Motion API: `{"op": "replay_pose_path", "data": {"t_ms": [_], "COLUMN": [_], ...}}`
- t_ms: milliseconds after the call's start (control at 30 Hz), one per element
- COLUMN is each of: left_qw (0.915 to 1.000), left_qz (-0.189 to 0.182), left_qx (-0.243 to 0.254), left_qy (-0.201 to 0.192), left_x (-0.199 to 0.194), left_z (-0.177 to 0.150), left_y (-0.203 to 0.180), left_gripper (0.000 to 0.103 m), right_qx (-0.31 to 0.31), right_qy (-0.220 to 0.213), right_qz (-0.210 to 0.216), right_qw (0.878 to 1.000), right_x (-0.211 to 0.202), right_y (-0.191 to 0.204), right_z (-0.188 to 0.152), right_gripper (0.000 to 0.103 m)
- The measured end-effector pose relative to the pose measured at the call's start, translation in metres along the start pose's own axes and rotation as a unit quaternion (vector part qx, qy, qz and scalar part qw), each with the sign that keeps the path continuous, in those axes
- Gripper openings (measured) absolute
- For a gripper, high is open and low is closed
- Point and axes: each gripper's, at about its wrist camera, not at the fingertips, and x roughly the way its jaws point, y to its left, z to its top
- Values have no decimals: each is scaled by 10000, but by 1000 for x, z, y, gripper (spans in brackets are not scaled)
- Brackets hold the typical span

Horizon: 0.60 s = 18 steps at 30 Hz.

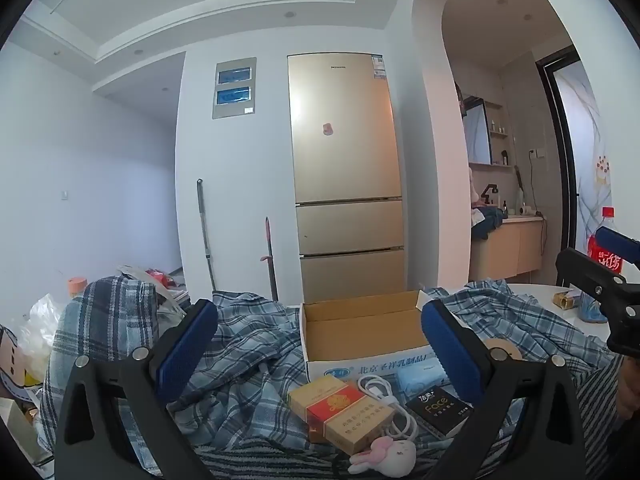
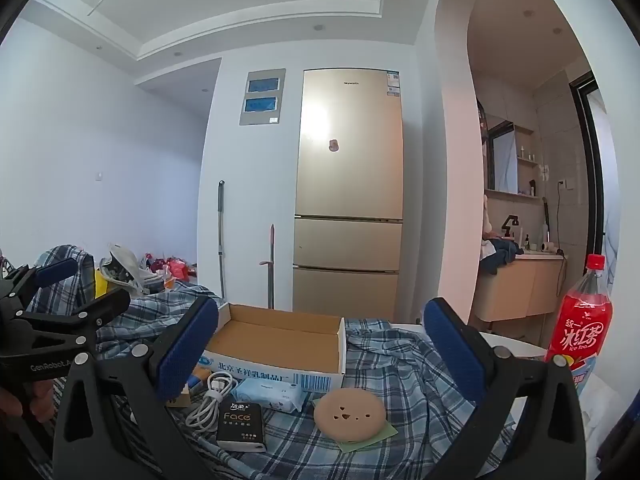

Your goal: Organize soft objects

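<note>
An open, empty cardboard box [image 1: 360, 328] [image 2: 280, 340] stands on a blue plaid cloth [image 1: 248, 344] [image 2: 400, 360]. In front of it lie a pink plush bunny [image 1: 384, 454], a blue wipes pack [image 1: 420, 376] [image 2: 268, 392], a black "Face" tissue pack [image 1: 438, 410] [image 2: 240, 426], a white cable [image 1: 384, 396] [image 2: 212, 400], a red-gold carton [image 1: 340, 412] and a round tan plush disc [image 2: 350, 412]. My left gripper [image 1: 316, 344] is open and empty above the items. My right gripper [image 2: 320, 344] is open and empty, also hovering before the box.
A red iced-tea bottle [image 2: 580, 328] [image 1: 604, 248] stands on the white table [image 2: 512, 344] at right. Bags and clutter [image 1: 36, 328] lie at left. A gold fridge [image 1: 344, 176] and two mop handles stand behind.
</note>
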Motion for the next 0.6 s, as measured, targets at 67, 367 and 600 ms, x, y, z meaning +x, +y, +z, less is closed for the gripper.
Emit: {"op": "replay_pose_path", "data": {"t_ms": [67, 367, 600], "left_qw": [9998, 9994, 9998], "left_qz": [-1, -268, -201], "left_qx": [112, 98, 21], "left_qy": [152, 188, 69], "left_x": [2, 5, -3], "left_z": [1, 0, 5], "left_y": [-2, -3, -2], "left_gripper": [103, 103, 103], "right_qx": [-17, 1, -21], "right_qy": [11, 32, 107], "right_qz": [-1, -3, 14], "right_qw": [10000, 10000, 9999], "right_x": [1, -5, 3], "right_y": [0, 3, 0], "right_z": [0, 0, -2], "right_gripper": [103, 103, 103]}}
